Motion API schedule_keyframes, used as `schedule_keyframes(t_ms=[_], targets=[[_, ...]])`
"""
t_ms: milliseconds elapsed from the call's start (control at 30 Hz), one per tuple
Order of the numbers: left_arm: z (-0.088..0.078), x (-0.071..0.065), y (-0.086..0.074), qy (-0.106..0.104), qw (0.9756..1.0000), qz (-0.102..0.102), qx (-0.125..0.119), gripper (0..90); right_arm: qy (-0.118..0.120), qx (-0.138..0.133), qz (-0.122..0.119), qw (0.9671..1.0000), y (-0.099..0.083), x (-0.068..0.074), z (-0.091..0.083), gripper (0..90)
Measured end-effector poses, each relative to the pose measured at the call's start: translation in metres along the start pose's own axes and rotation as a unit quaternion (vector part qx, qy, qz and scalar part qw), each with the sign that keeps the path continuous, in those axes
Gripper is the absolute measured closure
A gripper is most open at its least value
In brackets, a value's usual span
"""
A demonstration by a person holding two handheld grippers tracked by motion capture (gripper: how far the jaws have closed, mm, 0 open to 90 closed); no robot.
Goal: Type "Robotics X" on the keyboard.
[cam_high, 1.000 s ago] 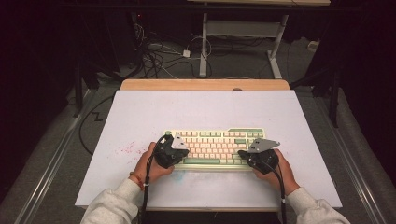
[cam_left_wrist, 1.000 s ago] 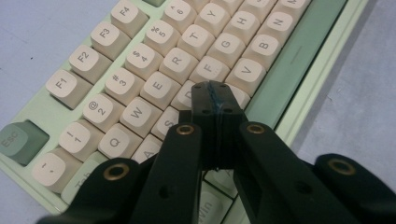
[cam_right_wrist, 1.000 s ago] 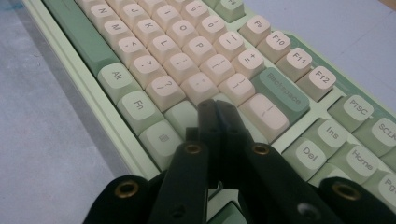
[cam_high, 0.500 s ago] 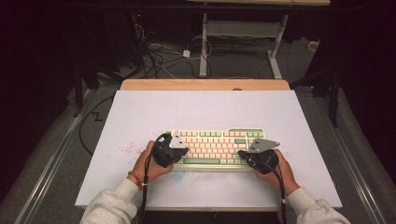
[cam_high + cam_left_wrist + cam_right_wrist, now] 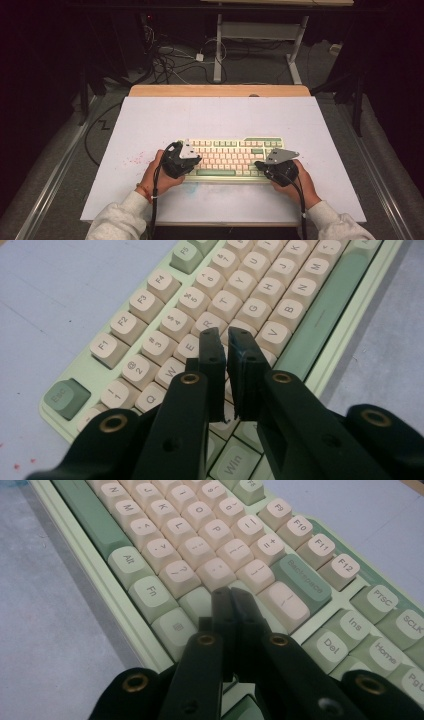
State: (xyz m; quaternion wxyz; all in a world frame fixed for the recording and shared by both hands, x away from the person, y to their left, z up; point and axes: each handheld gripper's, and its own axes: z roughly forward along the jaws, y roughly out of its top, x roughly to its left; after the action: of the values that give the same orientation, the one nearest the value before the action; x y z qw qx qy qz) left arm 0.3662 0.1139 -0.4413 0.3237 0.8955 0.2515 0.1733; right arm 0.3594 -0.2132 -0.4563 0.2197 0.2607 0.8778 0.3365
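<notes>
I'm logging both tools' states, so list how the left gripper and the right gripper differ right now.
The left gripper shows a thin gap between its jaws; the right gripper has its jaws pressed together. The left gripper hangs over the letter keys at the keyboard's left end, near E and R; the right gripper is over the right end, near Backspace. Both point down at the keys, each held in a hand.

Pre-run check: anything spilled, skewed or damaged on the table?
Only odd thing: pink-red speckles on the white table cover, left of the keyboard, near the left gripper. They look like stains or spilled specks. The keyboard sits square and looks intact.
</notes>
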Motion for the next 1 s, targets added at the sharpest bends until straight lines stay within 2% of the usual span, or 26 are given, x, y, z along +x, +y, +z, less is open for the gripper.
schedule_keyframes(t_ms=[200, 267, 333, 400, 533, 833, 1000], targets=[[-0.002, 0.001, 0.000, 0.011, 0.9999, 0.000, -0.012, 73.9, -0.002, -0.015, 0.004, 0.9999, 0.003, 0.001, -0.006, 90.0], [-0.002, 0.001, 0.000, 0.004, 0.9999, 0.001, -0.016, 72.7, -0.003, -0.024, 0.007, 0.9997, 0.005, 0.000, -0.008, 90.0], [-0.002, 0.000, 0.000, 0.012, 0.9998, 0.004, -0.014, 68.2, -0.006, -0.028, 0.010, 0.9995, 0.006, -0.001, -0.011, 89.1], [-0.001, 0.000, 0.000, 0.010, 0.9999, 0.007, -0.012, 65.8, -0.006, -0.031, 0.015, 0.9994, 0.007, -0.001, -0.012, 88.6], [-0.001, 0.000, 0.000, 0.022, 0.9996, 0.003, -0.018, 58.7, -0.009, -0.039, 0.015, 0.9991, 0.009, 0.000, -0.014, 85.4], [-0.001, -0.003, -0.001, 0.039, 0.9987, -0.001, -0.034, 44.8, -0.021, -0.049, 0.025, 0.9983, 0.011, -0.001, -0.017, 65.3], [-0.002, -0.004, -0.002, 0.039, 0.9984, 0.002, -0.041, 37.7, -0.024, -0.055, 0.028, 0.9978, 0.011, -0.001, -0.016, 50.7]])
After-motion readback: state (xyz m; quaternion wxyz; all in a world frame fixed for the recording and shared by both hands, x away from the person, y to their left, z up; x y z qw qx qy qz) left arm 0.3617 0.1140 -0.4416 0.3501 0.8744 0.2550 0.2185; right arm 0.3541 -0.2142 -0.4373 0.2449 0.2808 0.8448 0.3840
